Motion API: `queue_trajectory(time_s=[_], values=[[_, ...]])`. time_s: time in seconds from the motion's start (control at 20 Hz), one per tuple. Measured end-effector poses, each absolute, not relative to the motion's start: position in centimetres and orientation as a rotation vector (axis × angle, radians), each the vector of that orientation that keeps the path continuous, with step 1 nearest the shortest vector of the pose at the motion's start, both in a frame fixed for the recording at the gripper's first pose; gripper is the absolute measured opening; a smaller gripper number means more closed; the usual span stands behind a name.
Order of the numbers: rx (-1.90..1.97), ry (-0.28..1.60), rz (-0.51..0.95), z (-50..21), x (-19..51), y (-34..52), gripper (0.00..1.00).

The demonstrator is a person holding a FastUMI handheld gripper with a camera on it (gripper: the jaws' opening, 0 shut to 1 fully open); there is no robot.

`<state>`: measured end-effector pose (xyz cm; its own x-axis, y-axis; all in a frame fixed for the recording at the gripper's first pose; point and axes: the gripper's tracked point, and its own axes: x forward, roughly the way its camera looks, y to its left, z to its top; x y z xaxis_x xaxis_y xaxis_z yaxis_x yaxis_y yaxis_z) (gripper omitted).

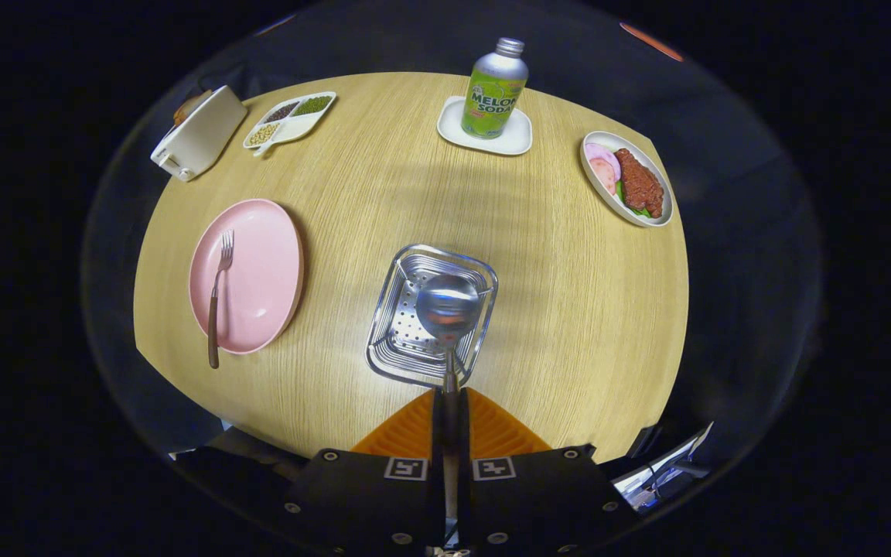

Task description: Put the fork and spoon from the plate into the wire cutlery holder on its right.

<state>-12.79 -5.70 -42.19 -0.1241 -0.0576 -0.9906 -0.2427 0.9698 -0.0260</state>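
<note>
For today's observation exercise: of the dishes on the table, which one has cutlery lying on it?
The pink plate, left of the wire cutlery holder: a fork lies on it. The gripper holds the spoon over the holder.

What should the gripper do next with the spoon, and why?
Probably lower it and let go. The gripper is shut on the spoon, whose bowl hangs above the wire cutlery holder. The fork lies on the pink plate.
</note>
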Motion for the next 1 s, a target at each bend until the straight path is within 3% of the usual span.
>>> queue_trajectory(time_s=[0.35,0.7,1.0], values=[[-0.151,1.669,0.158,-43.1,-11.0,-4.3,0.09],[-0.042,1.478,0.076,-41.2,-7.5,-3.7,0.11],[0.091,1.307,0.136,-38.0,-5.3,0.3,0.18]])
